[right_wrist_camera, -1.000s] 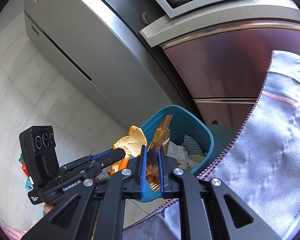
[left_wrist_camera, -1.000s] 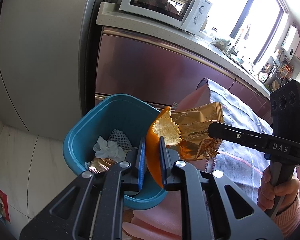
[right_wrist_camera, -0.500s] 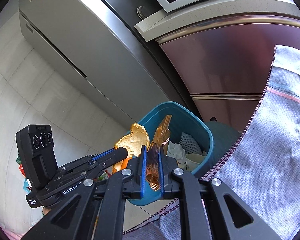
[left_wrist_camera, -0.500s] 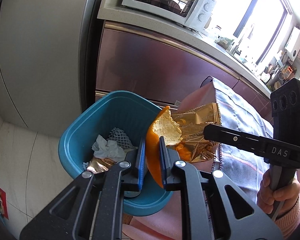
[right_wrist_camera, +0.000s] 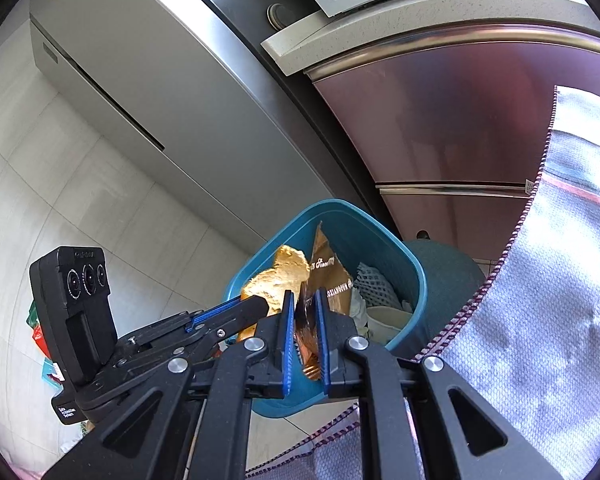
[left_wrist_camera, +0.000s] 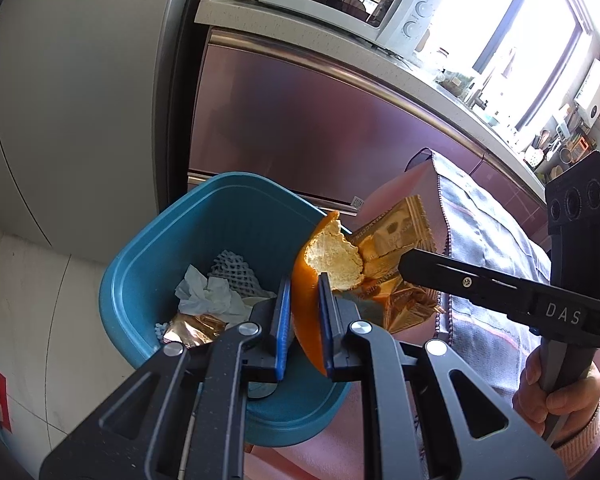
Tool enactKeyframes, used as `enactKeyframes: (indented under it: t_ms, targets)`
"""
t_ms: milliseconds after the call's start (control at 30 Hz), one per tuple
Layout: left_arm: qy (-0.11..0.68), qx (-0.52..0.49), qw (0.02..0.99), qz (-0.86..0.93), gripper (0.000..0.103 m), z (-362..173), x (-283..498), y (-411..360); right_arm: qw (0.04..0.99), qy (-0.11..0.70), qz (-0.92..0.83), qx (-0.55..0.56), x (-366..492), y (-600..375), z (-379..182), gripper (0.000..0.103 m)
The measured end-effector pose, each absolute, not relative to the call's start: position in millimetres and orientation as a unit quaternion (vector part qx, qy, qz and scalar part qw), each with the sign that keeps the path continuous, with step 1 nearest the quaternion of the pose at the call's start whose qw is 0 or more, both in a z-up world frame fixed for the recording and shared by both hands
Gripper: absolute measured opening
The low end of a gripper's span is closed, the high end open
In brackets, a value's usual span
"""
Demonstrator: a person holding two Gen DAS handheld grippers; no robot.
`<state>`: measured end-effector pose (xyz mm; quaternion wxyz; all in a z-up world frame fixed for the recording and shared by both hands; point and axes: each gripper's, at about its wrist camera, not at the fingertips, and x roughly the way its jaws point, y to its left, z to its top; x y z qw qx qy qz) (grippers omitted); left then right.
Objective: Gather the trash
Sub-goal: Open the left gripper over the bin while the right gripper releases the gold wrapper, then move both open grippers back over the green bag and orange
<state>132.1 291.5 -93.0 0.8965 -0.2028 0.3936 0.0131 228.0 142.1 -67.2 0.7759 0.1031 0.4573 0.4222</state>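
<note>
We see left gripper (left_wrist_camera: 304,300) clamped on orange peel (left_wrist_camera: 306,312), right gripper (right_wrist_camera: 302,312) clamped on gold wrapper (right_wrist_camera: 328,276), both held over the teal bin (left_wrist_camera: 148,256) with tissue (left_wrist_camera: 208,294) inside, cabinet front (left_wrist_camera: 300,128) behind.

Ahead of me at twelve o'clock a white microwave (left_wrist_camera: 352,4) sits on the pale counter (left_wrist_camera: 300,36) above maroon cabinets (left_wrist_camera: 300,128); bright window (left_wrist_camera: 520,20) at two, tiled floor (left_wrist_camera: 60,340) at eight.
</note>
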Motion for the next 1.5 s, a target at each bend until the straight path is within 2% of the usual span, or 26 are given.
enactKeyframes:
  t_ms: [167,433,533,833,1133,1367,1500]
  targets:
    - [0.403,-0.206,0.891,0.010,0.014,-101,140,291,0.776,0.461,0.419,0.096,232,150,-69,0.010]
    - [0.412,-0.195,0.890,0.013,0.023,-112,152,286,0.774,0.463,0.419,0.104,228,141,-72,0.011]
    - [0.410,-0.198,0.890,0.011,0.023,-113,151,287,0.775,0.461,0.419,0.110,224,131,-70,0.011]
    - [0.362,-0.175,0.915,-0.025,0.033,-82,127,265,0.796,0.417,0.427,0.101,187,82,-46,0.029]
    - [0.324,-0.125,0.926,-0.151,0.041,-44,104,183,0.858,0.355,0.356,0.109,125,-37,-25,0.035]
    - [0.342,-0.088,0.897,-0.264,0.043,-40,104,79,0.908,0.333,0.219,0.132,78,-151,-29,0.036]
    - [0.359,-0.081,0.871,-0.325,0.045,-43,101,20,0.927,0.318,0.137,0.144,57,-212,-33,0.041]
